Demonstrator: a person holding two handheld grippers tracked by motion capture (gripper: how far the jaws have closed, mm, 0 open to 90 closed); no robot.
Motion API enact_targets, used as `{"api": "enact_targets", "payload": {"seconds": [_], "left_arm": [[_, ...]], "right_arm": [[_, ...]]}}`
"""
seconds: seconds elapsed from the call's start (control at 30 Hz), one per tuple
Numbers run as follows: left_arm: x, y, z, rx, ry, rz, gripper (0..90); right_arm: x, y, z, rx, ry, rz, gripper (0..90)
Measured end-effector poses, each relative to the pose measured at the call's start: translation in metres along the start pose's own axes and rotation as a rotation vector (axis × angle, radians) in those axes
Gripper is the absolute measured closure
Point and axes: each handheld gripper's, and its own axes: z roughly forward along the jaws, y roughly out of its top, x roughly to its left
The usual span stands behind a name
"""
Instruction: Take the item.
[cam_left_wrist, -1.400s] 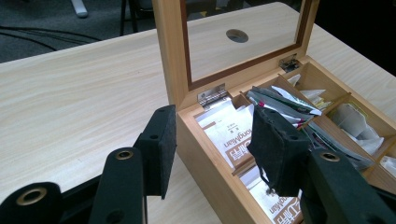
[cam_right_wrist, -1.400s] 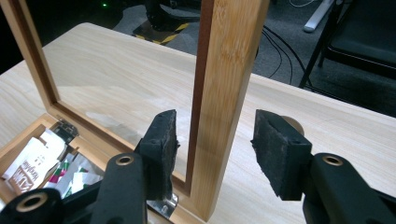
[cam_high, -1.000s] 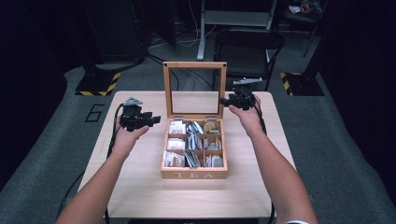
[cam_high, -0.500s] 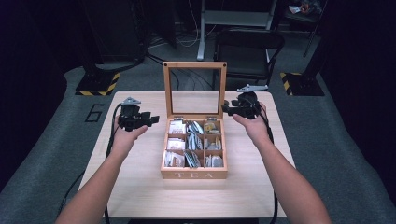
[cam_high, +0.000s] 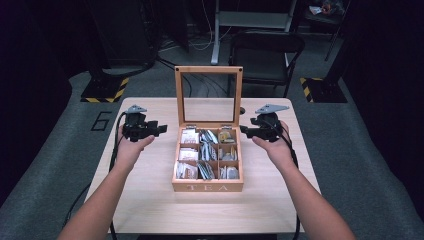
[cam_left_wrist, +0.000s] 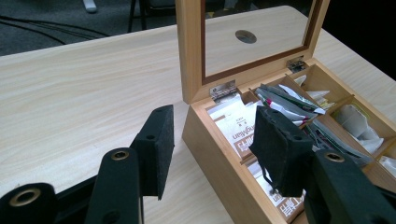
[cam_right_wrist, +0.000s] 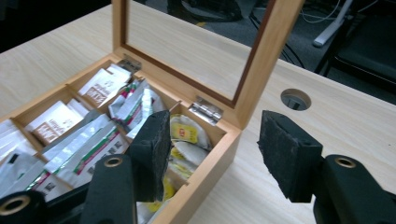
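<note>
Jaws spread, empty, flanking open tea box (cam_high: 207, 187) back corners

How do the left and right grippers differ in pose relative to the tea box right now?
The left gripper is held beside the tea box on its left, while the right gripper is at its right. In its own view, the left gripper straddles the box's left wall; the right gripper straddles the right wall near the hinge. Shared: both have open jaws, hold nothing, and point inward at the box, level with its back row.
</note>
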Motion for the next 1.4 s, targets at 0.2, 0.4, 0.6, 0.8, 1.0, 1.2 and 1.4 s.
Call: {"api": "enact_targets", "payload": {"seconds": [0.2,0.4,0.6,0.8,1.0,1.2,1.4], "left_arm": [[-0.002,-0.008,-0.004,-0.008,-0.009,0.009,49.6],[-0.003,-0.018,-0.01,-0.005,-0.006,-0.017,49.7],[-0.005,-0.027,-0.011,-0.004,-0.003,-0.026,49.8],[-0.009,-0.032,-0.011,-0.011,-0.004,-0.002,50.0],[-0.014,-0.037,-0.012,-0.003,0.002,0.022,49.9],[-0.019,-0.045,-0.013,-0.007,-0.013,0.017,48.6],[-0.019,-0.059,-0.02,-0.012,-0.028,-0.002,48.4]], "right_arm": [[0.016,-0.011,-0.009,-0.023,0.026,-0.011,44.2],[0.035,-0.021,-0.014,-0.004,0.028,-0.066,43.1],[0.052,-0.031,-0.013,0.034,0.078,-0.04,44.5],[0.062,-0.038,-0.014,0.013,0.109,-0.041,48.8],[0.071,-0.047,-0.014,0.007,0.13,-0.038,54.5],[0.083,-0.06,-0.007,0.007,0.154,-0.057,59.7],[0.088,-0.066,-0.004,-0.004,0.172,-0.032,61.4]]}}
